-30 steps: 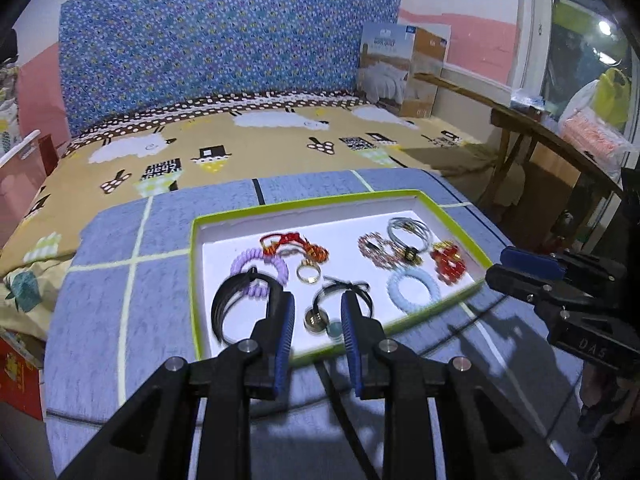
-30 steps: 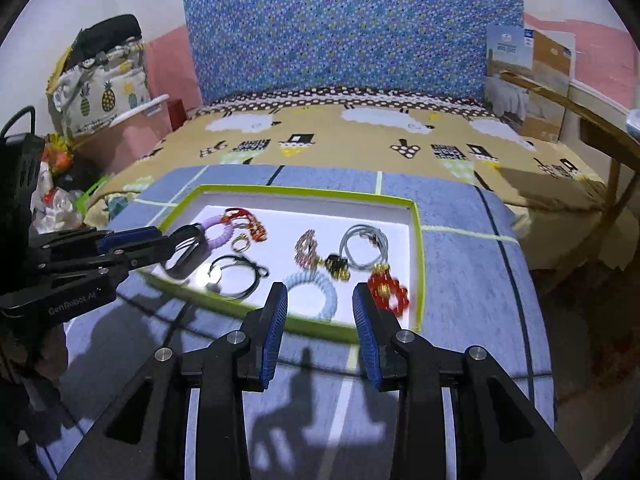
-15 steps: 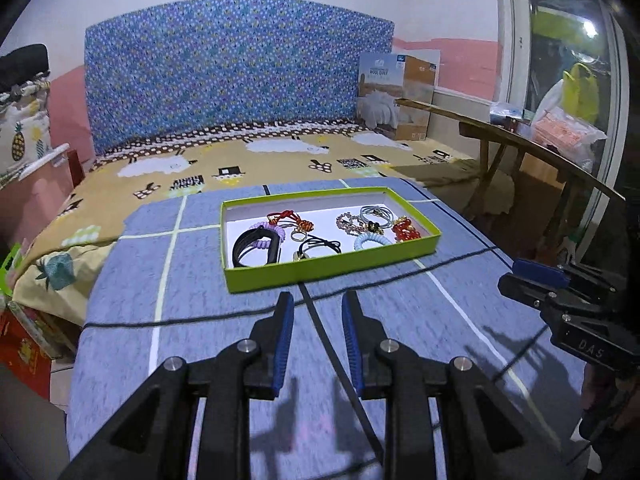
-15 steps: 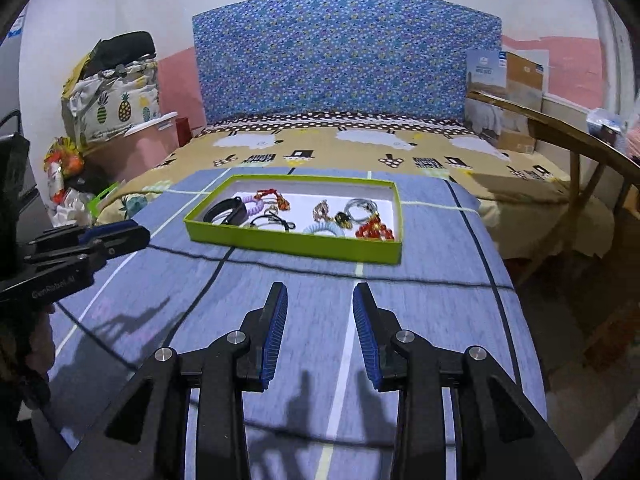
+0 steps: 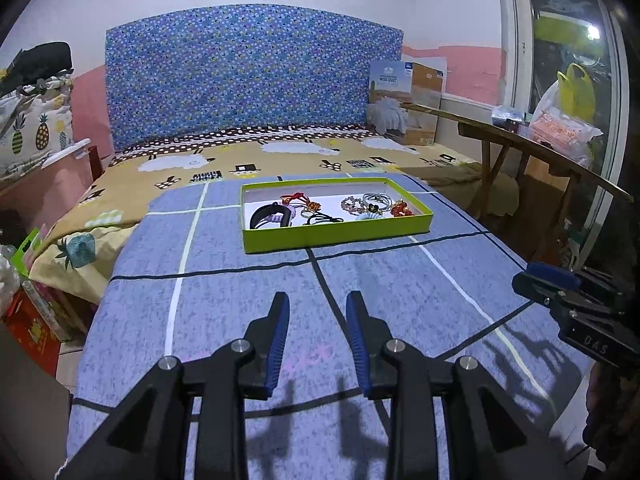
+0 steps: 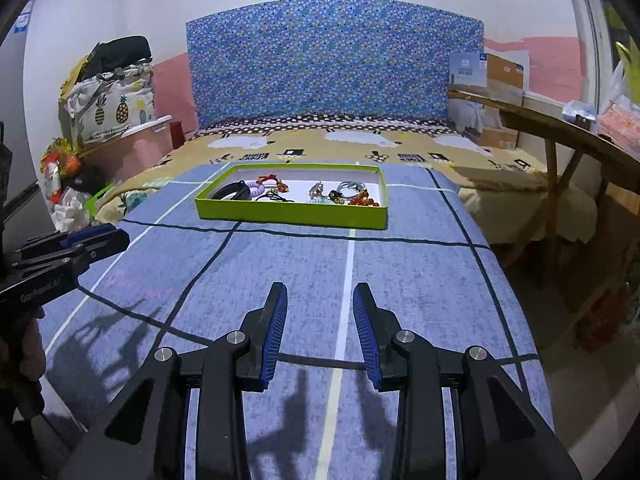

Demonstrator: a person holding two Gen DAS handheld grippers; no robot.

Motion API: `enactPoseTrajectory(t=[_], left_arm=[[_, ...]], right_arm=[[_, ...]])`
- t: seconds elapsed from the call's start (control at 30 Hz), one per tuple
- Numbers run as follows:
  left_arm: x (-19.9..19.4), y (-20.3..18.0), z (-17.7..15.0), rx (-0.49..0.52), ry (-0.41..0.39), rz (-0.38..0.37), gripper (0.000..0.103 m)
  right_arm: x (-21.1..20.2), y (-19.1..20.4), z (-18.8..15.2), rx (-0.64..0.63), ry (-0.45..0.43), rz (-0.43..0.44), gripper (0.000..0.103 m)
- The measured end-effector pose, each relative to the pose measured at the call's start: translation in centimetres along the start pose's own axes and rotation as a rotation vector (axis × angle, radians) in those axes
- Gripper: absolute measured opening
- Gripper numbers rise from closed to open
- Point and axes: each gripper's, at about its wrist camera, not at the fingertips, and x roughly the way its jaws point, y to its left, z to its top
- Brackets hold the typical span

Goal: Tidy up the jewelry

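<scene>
Well ahead of both grippers, a shallow lime-green tray [image 5: 336, 236] with a white floor sits on a blue-grey cloth [image 5: 240, 312] ruled with black and white lines. Inside it, from left to right, lie a black curved band [image 5: 266, 217], a lilac coiled hair tie [image 5: 289, 213] partly under it, a red-and-orange braided bracelet [image 5: 298, 200], a thin black cord loop [image 5: 324, 219], a beaded bracelet [image 5: 352, 205], grey elastic loops [image 5: 378, 200], a pale blue coil [image 5: 366, 217] at the front wall and a red bead cluster [image 5: 402, 210] at the right end. The pieces crowd together and several overlap; smaller ones are too small to tell apart.

The left gripper [image 5: 316, 334] hangs above the cloth, its ribbed blue pads parted with nothing between them. The right gripper [image 6: 320, 330] is spread the same way and also holds nothing. Each shows at the edge of the other's view, and both are well apart from the tray.

Beyond the cloth lies a tan bedsheet [image 5: 280, 160] printed with sheep, backed by a blue speckled headboard [image 5: 252, 76]. A pineapple-print bag [image 6: 114, 106] stands at the left, a cardboard box [image 5: 408, 102] at the headboard's right, and a wooden bench [image 5: 532, 152] with plastic bags runs along the right side. Nothing stands between the grippers and the tray.
</scene>
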Motion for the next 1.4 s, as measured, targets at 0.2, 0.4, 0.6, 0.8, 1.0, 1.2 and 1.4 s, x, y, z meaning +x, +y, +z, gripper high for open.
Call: enactPoseTrajectory(t=[0.2, 0.4, 0.6, 0.8, 1.0, 1.2, 1.4], left_arm=[[-0.2, 0.1, -0.4, -0.007, -0.004, 0.0, 0.031], [-0.3, 0.2, -0.4, -0.005, -0.006, -0.005, 0.031], [-0.4, -0.1, -0.5, -0.003, -0.008, -0.01, 0.031], [-0.4, -0.3, -0.5, -0.002, -0.008, -0.006, 0.031], [-0.4, -0.5, -0.5, -0.003, -0.007, -0.002, 0.031], [-0.2, -0.4, -0.6, -0.005, -0.004, 0.0, 0.031], [-0.2, -0.3, -0.7, -0.003, -0.004, 0.0, 0.031]], right_arm=[[-0.1, 0.4, -0.1, -0.004, -0.004, 0.001, 0.035], [-0.3, 0.7, -0.1, -0.013, -0.011, -0.006, 0.035], [-0.6, 0.9, -0.1, -0.02, -0.018, -0.013, 0.035], [-0.6, 1.0, 0.0, -0.021, -0.017, -0.013, 0.035], [-0.6, 1.1, 0.0, -0.022, -0.013, -0.011, 0.035], [-0.6, 1.1, -0.1, -0.022, -0.012, -0.012, 0.035], [-0.5, 1.2, -0.1, -0.02, -0.005, -0.008, 0.035]])
